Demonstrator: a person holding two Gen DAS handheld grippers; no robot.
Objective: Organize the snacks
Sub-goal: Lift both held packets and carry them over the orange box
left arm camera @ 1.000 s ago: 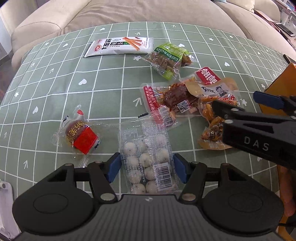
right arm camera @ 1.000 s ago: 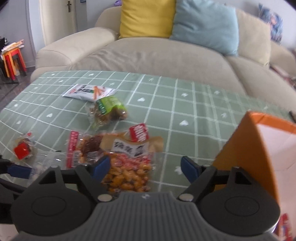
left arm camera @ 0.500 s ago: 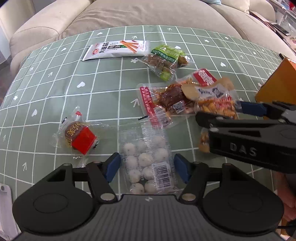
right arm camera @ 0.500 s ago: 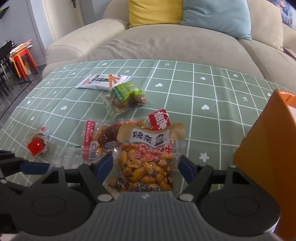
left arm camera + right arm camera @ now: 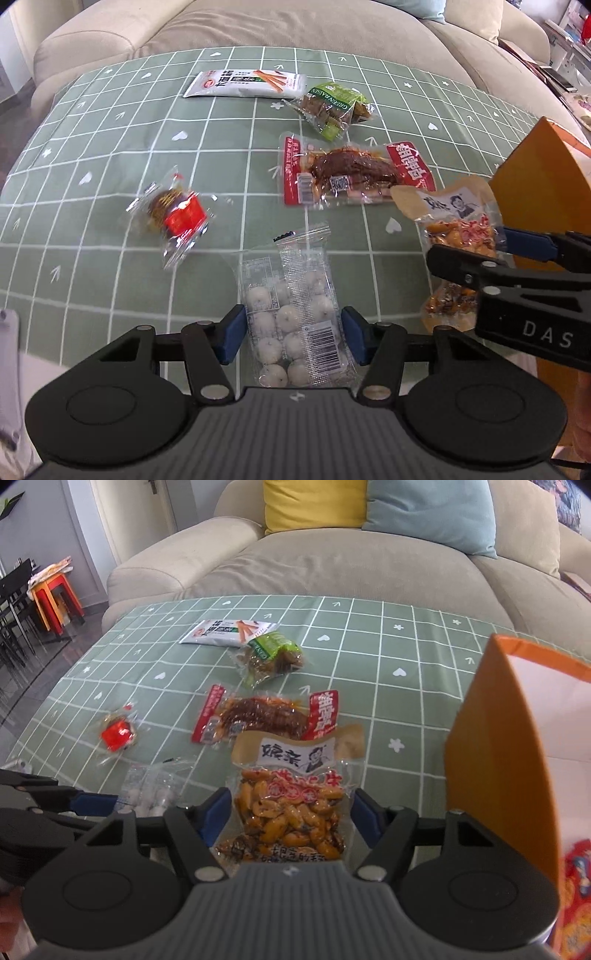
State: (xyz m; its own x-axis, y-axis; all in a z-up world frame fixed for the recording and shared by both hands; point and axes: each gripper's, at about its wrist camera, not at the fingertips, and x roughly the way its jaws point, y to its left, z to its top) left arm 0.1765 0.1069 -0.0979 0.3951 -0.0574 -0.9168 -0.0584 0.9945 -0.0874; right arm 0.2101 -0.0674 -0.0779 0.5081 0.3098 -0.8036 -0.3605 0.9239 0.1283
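A clear bag of white balls (image 5: 291, 295) sits between the blue pads of my left gripper (image 5: 291, 336), whose jaws are closing and pressing its sides. It hangs just off the green checked tablecloth (image 5: 110, 147). My right gripper (image 5: 291, 812) is closing on a bag of orange-brown nuts (image 5: 295, 775) with a beige header and grips its lower half. In the left wrist view that nut bag (image 5: 458, 221) hangs beside the tall orange box (image 5: 535, 192), clear of the red meat packet (image 5: 351, 173).
On the cloth lie a small red-labelled round snack (image 5: 177, 218), a green raisin packet (image 5: 332, 103) and a long white stick-snack packet (image 5: 247, 83). A beige sofa (image 5: 295, 29) stands behind the table. The orange box (image 5: 491, 757) stands open at the right.
Both grippers closed in on their bags and drew back and slightly up. The nut bag came off the meat packet toward the orange box; the ball bag slid away from the meat packet.
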